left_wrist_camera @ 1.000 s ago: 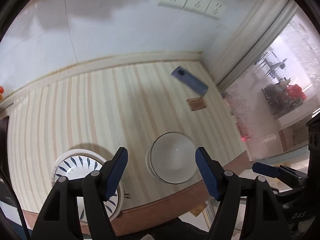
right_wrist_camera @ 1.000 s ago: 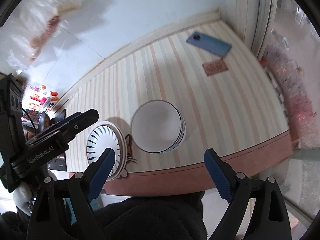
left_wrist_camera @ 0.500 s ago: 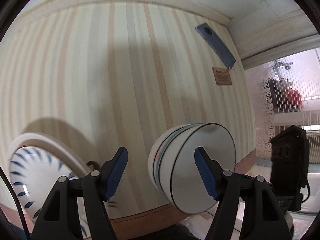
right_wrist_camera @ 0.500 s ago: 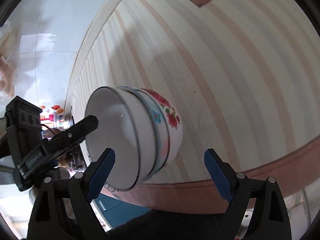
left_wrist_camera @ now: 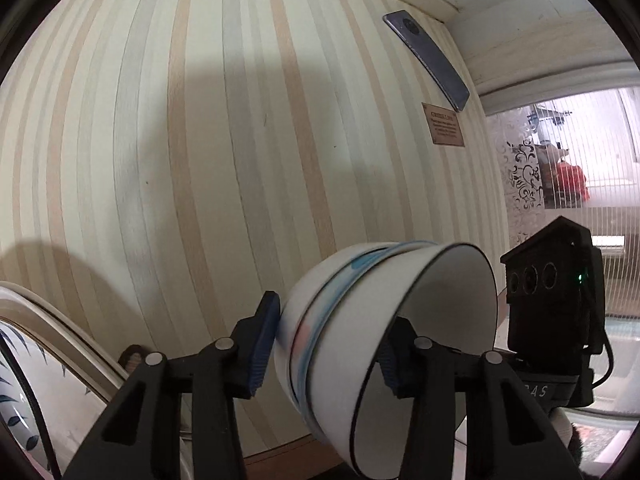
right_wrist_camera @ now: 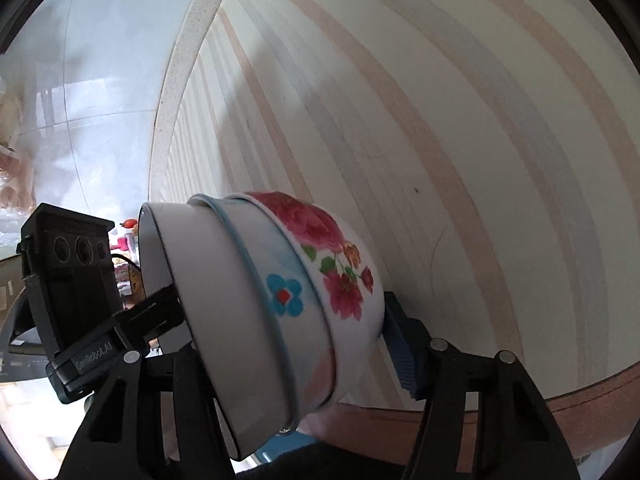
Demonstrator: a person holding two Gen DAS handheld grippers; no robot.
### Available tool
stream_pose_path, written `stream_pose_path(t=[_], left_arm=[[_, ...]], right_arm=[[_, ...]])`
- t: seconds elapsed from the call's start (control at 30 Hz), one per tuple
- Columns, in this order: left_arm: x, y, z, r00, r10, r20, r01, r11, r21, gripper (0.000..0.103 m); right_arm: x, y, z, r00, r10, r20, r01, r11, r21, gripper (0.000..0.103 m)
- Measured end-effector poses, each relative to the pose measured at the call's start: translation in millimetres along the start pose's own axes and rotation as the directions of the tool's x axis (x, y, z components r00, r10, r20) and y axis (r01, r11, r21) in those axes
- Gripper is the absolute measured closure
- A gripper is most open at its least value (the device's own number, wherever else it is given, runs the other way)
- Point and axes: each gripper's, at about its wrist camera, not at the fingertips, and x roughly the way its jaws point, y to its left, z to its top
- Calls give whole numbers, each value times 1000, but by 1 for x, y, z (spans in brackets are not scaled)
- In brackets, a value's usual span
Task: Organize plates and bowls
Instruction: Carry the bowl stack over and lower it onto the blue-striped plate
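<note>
A stack of bowls (right_wrist_camera: 280, 300) sits tilted between both grippers above the striped desk (left_wrist_camera: 200, 160). The left gripper (left_wrist_camera: 328, 348) and right gripper (right_wrist_camera: 288, 340) each have their fingers closed on its sides. A plate (left_wrist_camera: 40, 380) lies just beside.

Dim – soft shadows, fisheye-warped edges

Three nested bowls (right_wrist_camera: 256, 300), one plate (left_wrist_camera: 36, 364), one phone (left_wrist_camera: 426, 56), one plaque (left_wrist_camera: 443, 124).
</note>
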Motion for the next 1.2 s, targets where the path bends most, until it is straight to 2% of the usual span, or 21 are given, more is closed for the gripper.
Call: stream_pose_path(t=[0.33, 0.6, 0.93, 1.2], left_arm=[[-5, 4, -3, 1000, 22, 18, -21, 1000, -5, 63], [-29, 15, -1, 998, 23, 67, -22, 1000, -14, 63], [-79, 40, -8, 987, 45, 153, -37, 998, -55, 63], [-124, 84, -31, 968, 87, 236, -51, 987, -155, 62]], right_arm=[[1, 9, -6, 1000, -10, 12, 10, 1000, -22, 40], [4, 40, -2, 1000, -15, 26, 17, 995, -98, 40], [21, 101, -5, 1000, -10, -17, 7, 979, -202, 40], [60, 160, -18, 996, -11, -94, -19, 951, -309, 40]])
